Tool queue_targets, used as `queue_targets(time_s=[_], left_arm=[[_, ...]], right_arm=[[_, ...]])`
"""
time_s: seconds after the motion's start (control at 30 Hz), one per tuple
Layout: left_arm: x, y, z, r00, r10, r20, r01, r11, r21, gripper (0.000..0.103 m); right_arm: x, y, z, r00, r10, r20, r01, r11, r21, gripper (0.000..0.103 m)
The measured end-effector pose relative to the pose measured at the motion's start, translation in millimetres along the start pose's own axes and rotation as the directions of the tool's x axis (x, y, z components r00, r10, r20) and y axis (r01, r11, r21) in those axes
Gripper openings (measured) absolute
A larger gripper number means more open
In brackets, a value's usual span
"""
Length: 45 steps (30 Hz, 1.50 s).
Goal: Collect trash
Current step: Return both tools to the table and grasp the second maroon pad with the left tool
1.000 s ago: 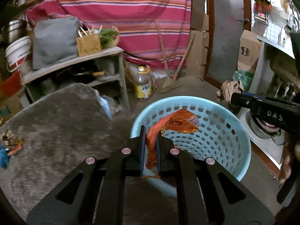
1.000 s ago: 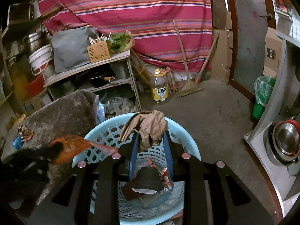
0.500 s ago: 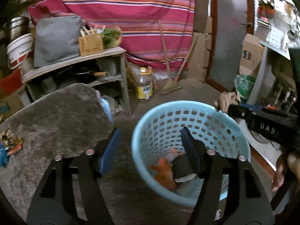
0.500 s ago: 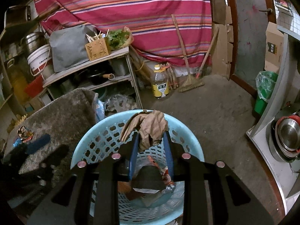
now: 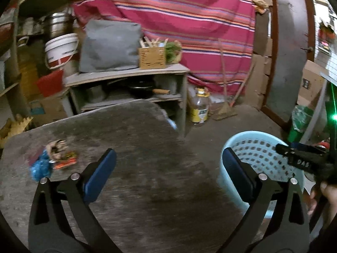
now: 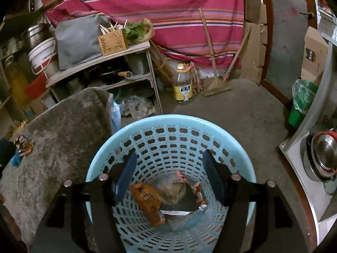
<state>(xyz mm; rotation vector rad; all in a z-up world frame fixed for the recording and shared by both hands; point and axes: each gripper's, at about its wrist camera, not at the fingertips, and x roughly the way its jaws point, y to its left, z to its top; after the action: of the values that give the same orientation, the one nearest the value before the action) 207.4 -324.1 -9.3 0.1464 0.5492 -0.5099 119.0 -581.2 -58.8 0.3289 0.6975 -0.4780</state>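
**Empty tongs over basket and table as trash collection goes on**

The right gripper [image 6: 168,174] points down into the mouth of a pale blue basket [image 6: 168,122], its blue-padded jaws opening with nothing between them. Directly below, on the basket's floor, lie an orange snack wrapper [image 6: 148,202], a crumpled brownish clump [image 6: 172,190], a red-and-silver packet [image 6: 197,193] and a white slip [image 6: 174,212].

The left gripper [image 5: 168,170] hangs over a grey, mottled table [image 5: 147,158], jaws spread wide and opening, gripping nothing; its right finger overlaps the basket's rim in the left wrist view. At that view's right edge a hand [image 5: 326,191] holds the other black tool over the basket.

Toward the table's left end more trash waits: a blue crumpled piece [image 5: 40,168], a brown crumpled wrapper [image 5: 55,148] and a red-orange packet [image 5: 66,161], lying close together, well apart from the basket, which stands on the concrete floor just beside the table's right end.

Beyond the table stands a grey shelf unit [image 6: 126,50] carrying a grey cushion [image 6: 78,40], a wooden holder [image 6: 112,42] and leafy greens [image 6: 137,30], with a dark pan on a lower shelf. A white bucket [image 6: 42,52] sits to its left. On the floor beside it are an oil bottle [image 6: 182,85] and a broom [image 6: 212,63], propped against a red striped cloth [image 6: 147,0] that covers the back wall. A green bin [image 6: 301,103] stands at right.
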Motion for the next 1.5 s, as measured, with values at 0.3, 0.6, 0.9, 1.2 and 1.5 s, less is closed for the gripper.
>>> queue_targets(time_s=[0.3,0.6,0.9,1.2,1.5], left_arm=[[-13.4,87.3,-13.1,0.990,0.140,-0.002,-0.140,0.990,0.012,0.098],[-13.6,197.4,-25.0,0.972,0.233,-0.017,-0.233,0.962,-0.141,0.098],[2.9,288.6,-40.4,0.938,0.326,-0.116,-0.344,0.910,-0.230,0.098],[30.9,308.8,-47.2,0.918,0.349,-0.186,-0.375,0.918,-0.130,0.098],[56.5,328.4,-47.9,0.913,0.350,-0.211,-0.386,0.908,-0.165,0.098]], right_arm=[[-1.6,49.9,6.3,0.997,0.061,0.041,-0.060,0.998,-0.005,0.095],[19.9,119.6,2.9,0.990,0.142,-0.025,-0.143,0.989,-0.044,0.098],[48.6,173.8,-2.0,0.991,0.081,-0.110,-0.089,0.994,-0.071,0.098],[40.2,233.4,-7.6,0.993,0.119,0.020,-0.111,0.962,-0.249,0.099],[40.5,258.4,-7.3,0.994,0.109,-0.010,-0.106,0.944,-0.312,0.099]])
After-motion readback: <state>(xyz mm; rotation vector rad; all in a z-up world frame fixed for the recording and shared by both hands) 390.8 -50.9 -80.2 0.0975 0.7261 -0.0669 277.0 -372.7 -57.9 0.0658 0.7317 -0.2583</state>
